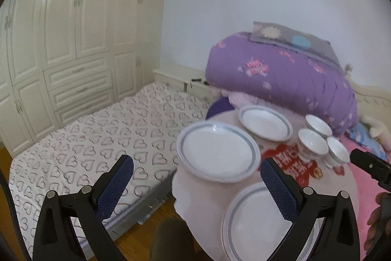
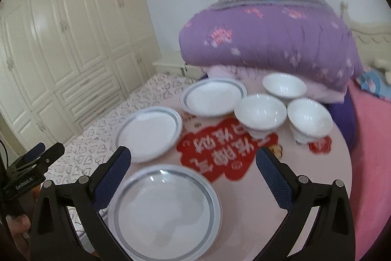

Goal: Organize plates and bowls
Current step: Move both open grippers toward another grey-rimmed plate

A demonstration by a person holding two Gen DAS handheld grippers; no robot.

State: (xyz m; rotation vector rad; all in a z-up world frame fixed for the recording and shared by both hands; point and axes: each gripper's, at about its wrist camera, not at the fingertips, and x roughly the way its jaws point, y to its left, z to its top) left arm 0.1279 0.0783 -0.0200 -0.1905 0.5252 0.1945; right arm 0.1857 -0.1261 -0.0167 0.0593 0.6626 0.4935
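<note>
- White plates point(image 2: 168, 212) and bowls point(image 2: 260, 113) spread singly, nothing stacked yet.
- Left gripper point(image 1: 196, 185) and right gripper point(image 2: 193, 175): jaws wide apart, empty.
- Next, probably: pinch nearest plate's rim.

I am seeing a round pink table point(image 2: 325, 170) filling the lower right of the right wrist frame. Three rimmed plates point(image 2: 165, 213) are lying on it at left, three white bowls point(image 2: 260, 113) are sitting clustered at upper right, apart from the plates.
</note>
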